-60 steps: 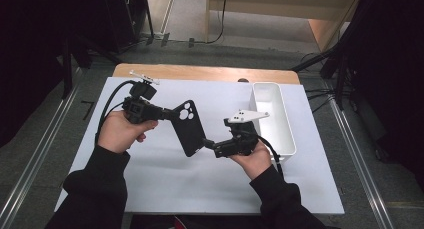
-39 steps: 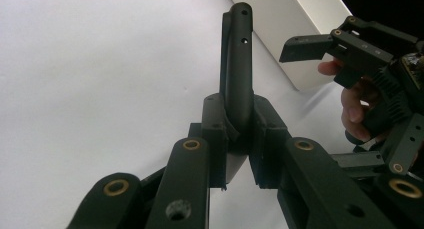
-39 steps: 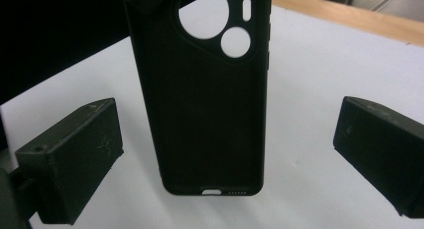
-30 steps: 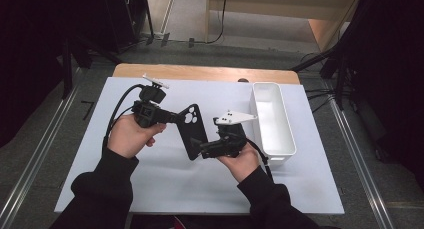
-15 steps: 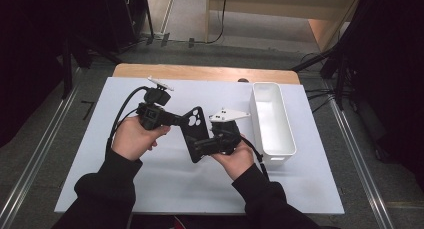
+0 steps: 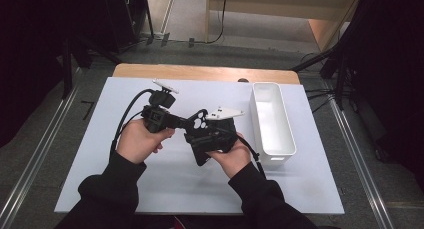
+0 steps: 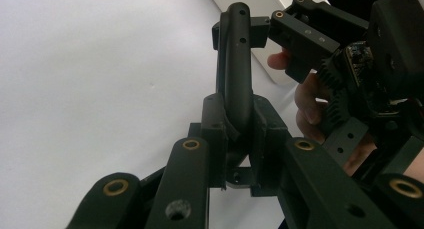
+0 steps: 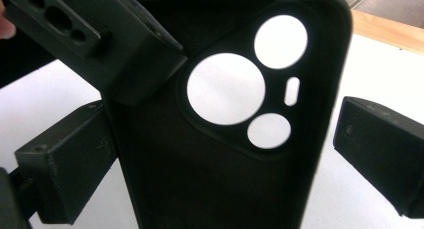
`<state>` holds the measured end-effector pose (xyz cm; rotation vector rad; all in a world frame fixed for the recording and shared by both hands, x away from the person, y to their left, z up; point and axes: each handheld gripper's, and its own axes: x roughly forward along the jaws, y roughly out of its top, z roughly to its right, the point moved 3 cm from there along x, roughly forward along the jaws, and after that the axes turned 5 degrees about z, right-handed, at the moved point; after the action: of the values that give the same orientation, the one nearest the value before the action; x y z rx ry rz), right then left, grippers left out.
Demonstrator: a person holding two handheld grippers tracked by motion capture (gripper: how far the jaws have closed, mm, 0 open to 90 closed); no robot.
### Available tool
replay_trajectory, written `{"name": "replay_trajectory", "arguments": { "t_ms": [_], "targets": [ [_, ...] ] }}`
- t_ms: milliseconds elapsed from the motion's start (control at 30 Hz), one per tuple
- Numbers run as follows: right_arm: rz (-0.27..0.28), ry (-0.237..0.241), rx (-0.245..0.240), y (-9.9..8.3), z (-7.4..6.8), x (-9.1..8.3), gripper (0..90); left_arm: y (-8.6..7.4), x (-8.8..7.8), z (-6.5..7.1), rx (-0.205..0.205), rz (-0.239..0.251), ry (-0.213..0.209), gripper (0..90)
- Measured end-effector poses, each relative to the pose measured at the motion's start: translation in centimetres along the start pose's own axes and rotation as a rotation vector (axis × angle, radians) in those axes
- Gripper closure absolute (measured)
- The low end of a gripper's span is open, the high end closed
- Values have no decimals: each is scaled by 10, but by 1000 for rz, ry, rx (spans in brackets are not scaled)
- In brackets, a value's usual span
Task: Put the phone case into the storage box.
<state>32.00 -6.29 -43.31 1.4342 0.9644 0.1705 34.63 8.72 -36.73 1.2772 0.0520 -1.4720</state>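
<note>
A black phone case (image 6: 199, 120) with round camera cutouts hangs above the white table between both hands. My left gripper (image 6: 182, 123) comes in from the left and is shut on the case's edge; in the left gripper view its jaws (image 7: 237, 134) clamp the rim of the case (image 7: 237, 64). My right gripper (image 6: 200, 139) straddles the case from the right. In the right gripper view the case (image 8: 210, 189) stands between the jaws of my right gripper (image 8: 222, 154). The left jaw lies against it and the right jaw stands a little clear.
A long white bin (image 6: 272, 119) stands at the right of the white table cover (image 6: 100, 179), close to the right hand. A wooden table edge (image 6: 200, 71) runs along the back. Cables trail from both grippers.
The right gripper has crept left along the case toward the left gripper and the camera cutouts. The left gripper keeps its hold and has barely shifted.
</note>
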Motion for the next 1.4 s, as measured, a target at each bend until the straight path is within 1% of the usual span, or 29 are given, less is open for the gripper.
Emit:
{"name": "replay_trajectory", "arguments": {
  "t_ms": [33, 100, 133, 167, 200, 267, 333, 500, 633, 667, 733, 767, 833, 867, 900, 1067, 1100, 1167, 1200, 1267, 1300, 1367, 1400],
  "targets": [
    [9, 5, -2, 0, 0, -1, 0, 0, 1, 1, -1, -1, -5, 786],
    [9, 6, 2, 2, 0, -2, 12, -1, 3, 2, -6, 0, -4, 786],
    [16, 17, 0, 2, 0, -3, 70, -1, 3, 2, -6, 0, -4, 784],
    [16, 17, 0, 2, 0, -3, 70, -1, 3, 3, -9, 3, -4, 784],
    [22, 27, -4, 2, 0, -4, 98, -1, 3, 3, -7, 4, -2, 783],
    [22, 20, -10, 2, -1, -4, 101, -1, 3, 3, -9, 9, -2, 783],
    [20, 27, -10, 2, 0, -5, 108, -1, 3, 4, -1, 5, 1, 780],
    [15, 30, -15, 3, 0, -6, 116, 0, 2, 4, 4, 7, -6, 774],
    [12, 41, -20, 4, -1, -7, 119, 0, 0, 5, 16, 19, -5, 765],
    [6, 46, -18, 4, -2, -7, 119, 1, -1, 6, 10, 24, -4, 752],
    [4, 52, -21, 4, -4, -6, 120, 1, -3, 7, 14, 32, 6, 730],
    [2, 57, -17, 4, -5, -6, 120, 2, -5, 7, 24, 34, 4, 719],
    [0, 63, -23, 4, -5, -6, 120, 2, -6, 8, 20, 36, 1, 690],
    [0, 63, -23, 4, -5, -6, 120, 3, -7, 8, 25, 42, -5, 690],
    [-5, 68, -26, 3, -5, -6, 121, 3, -10, 9, 27, 48, -9, 672],
    [-10, 80, -26, 3, -6, -5, 120, 5, -16, 9, 30, 58, -9, 626],
    [-13, 82, -29, 2, -6, -5, 120, 5, -18, 9, 29, 69, -14, 621],
    [-19, 85, -28, 2, -7, -5, 120, 6, -21, 9, 29, 75, -13, 598],
    [-23, 85, -34, 1, -7, -5, 120, 7, -23, 8, 32, 77, -14, 571],
    [-22, 88, -32, 1, -6, -5, 121, 8, -27, 7, 24, 92, -14, 559],
    [-25, 89, -30, 1, -6, -6, 120, 8, -29, 6, 22, 98, -15, 521],
    [-25, 90, -27, 0, -6, -6, 121, 9, -33, 4, 17, 109, -16, 507],
    [-26, 90, -26, 0, -6, -6, 120, 9, -34, 3, 8, 112, -16, 491]
  ]
}}
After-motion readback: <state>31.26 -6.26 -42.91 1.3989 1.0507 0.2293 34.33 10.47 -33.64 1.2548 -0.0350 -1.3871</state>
